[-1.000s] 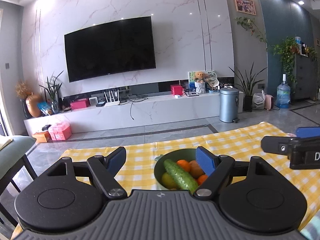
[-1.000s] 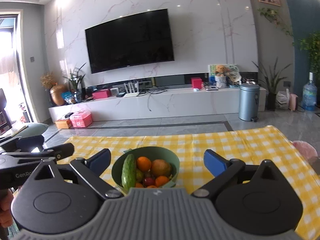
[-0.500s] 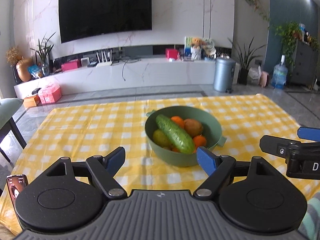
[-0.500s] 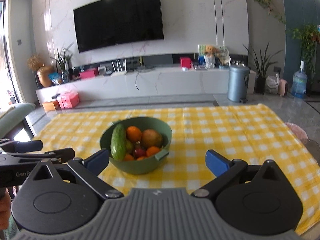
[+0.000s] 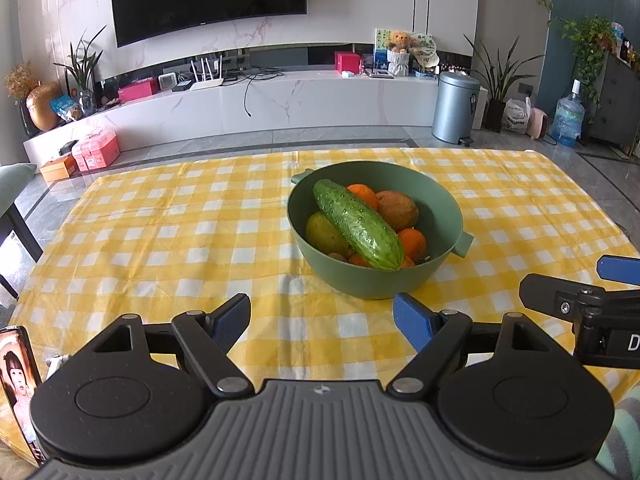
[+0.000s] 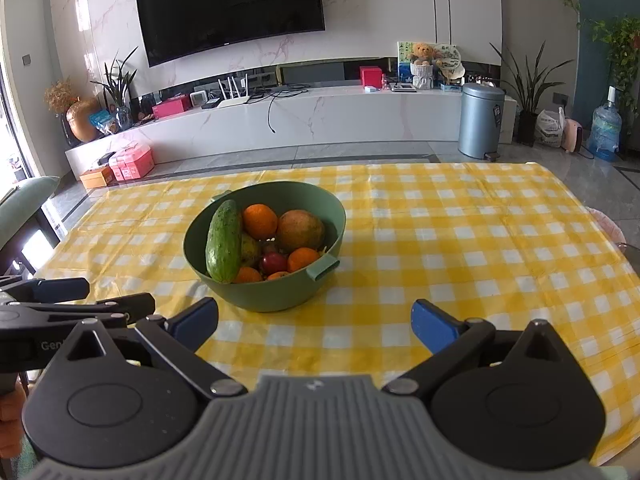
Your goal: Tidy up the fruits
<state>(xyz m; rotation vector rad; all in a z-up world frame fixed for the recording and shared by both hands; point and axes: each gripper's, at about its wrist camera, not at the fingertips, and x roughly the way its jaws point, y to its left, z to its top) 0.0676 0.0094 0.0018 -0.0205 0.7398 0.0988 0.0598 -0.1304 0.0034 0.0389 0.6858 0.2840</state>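
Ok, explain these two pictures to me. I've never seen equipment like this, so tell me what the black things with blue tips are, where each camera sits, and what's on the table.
No robot here: a person holds a two-finger gripper in each hand, each with a camera looking along its fingers. One picture comes from the left gripper, the other from the right gripper. Both are open and hold nothing. On the yellow checked tablecloth stands a green bowl holding a cucumber, oranges and other fruit. A phone shows at the left view's edge.

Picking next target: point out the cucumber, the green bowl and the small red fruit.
cucumber (image 6: 223, 242), right wrist view, middle of its skin.
green bowl (image 6: 276, 296), right wrist view, outer front wall.
small red fruit (image 6: 273, 261), right wrist view, its top, among the oranges.
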